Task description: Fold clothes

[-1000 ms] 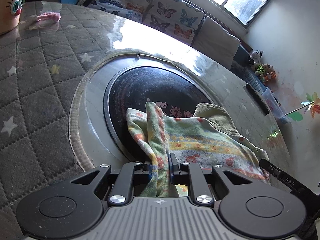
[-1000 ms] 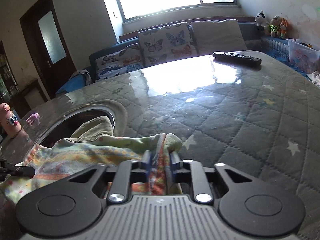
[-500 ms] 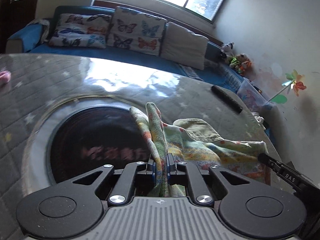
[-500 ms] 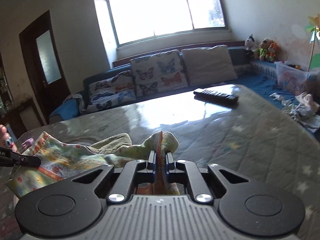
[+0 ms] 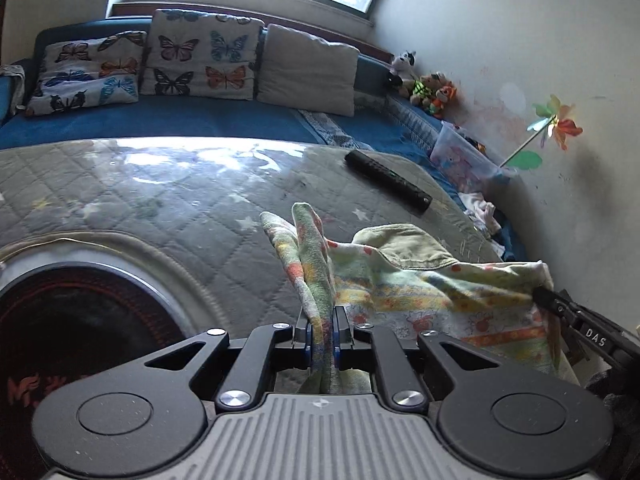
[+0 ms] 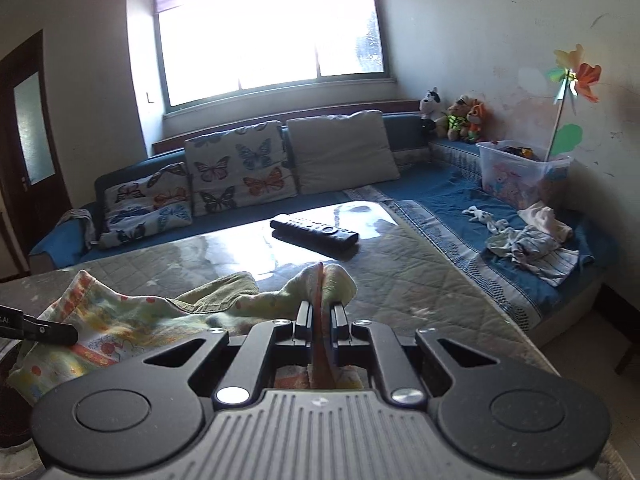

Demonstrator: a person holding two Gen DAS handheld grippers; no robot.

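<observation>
A small pale garment with a colourful print hangs stretched between my two grippers above the quilted grey table top. My left gripper is shut on one bunched corner of it. My right gripper is shut on the other corner; the garment spreads away to its left. An olive-green part folds over the far edge. The right gripper's fingers show at the right of the left wrist view, the left gripper's fingers at the left of the right wrist view.
A black remote lies on the far part of the table. A round dark inset with a metal rim sits at the left. A blue sofa with cushions, loose clothes and a plastic box surround the table.
Both grippers have risen and tilted up with the garment held between them, lifting it off the table and away from the round inset. Both stayed shut on it.
</observation>
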